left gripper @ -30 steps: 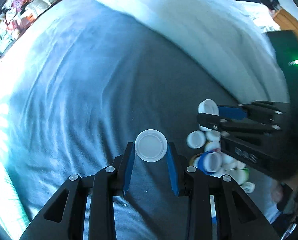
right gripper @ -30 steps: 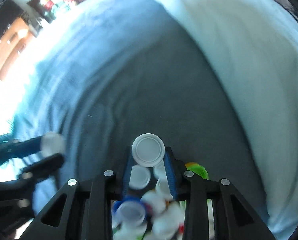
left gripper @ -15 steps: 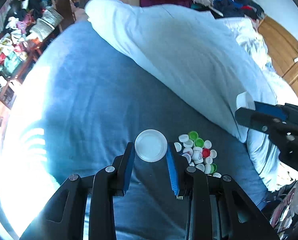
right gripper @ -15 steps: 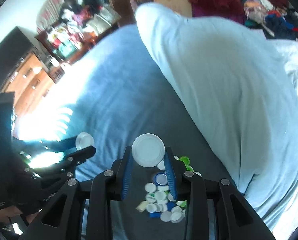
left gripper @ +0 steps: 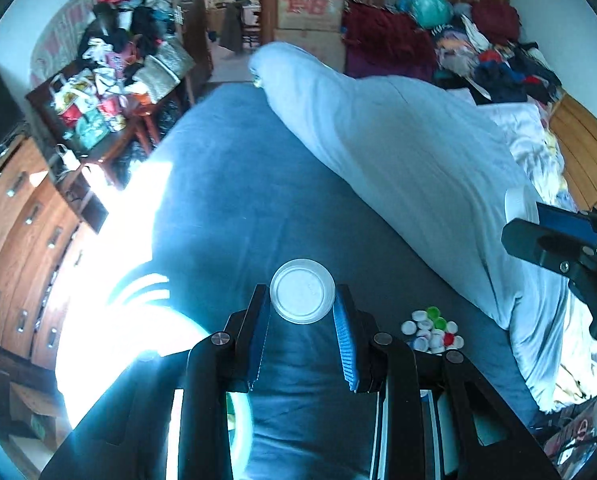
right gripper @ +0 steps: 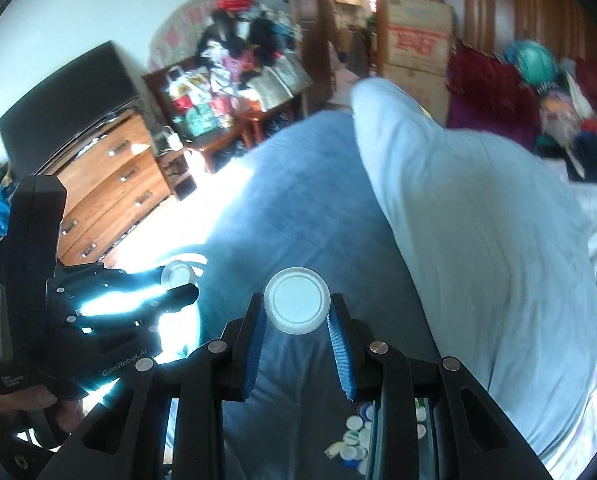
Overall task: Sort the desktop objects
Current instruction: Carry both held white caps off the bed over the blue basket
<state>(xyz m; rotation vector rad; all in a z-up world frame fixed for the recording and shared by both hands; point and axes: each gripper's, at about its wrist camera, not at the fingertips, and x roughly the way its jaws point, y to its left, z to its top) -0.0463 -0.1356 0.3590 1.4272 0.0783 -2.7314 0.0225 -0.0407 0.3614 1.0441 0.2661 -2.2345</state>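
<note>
Wide blue bed (left gripper: 234,200) open ahead of each hand-held gripper, rumpled duvet (left gripper: 398,152) at right, left hand-held gripper (left gripper: 302,320) clamped on clear lid (left gripper: 302,291), right hand-held gripper (right gripper: 297,322) pinching white lid (right gripper: 297,306) (cap pile (left gripper: 432,330) below).

Blue bedsheet (left gripper: 234,208), pale blue quilt (left gripper: 398,152); white, green and red bottle caps (left gripper: 432,330) beside the quilt's edge.

Wooden dresser (right gripper: 114,192) left; cluttered table (left gripper: 98,108); cardboard boxes (left gripper: 310,12) by doorway.
</note>
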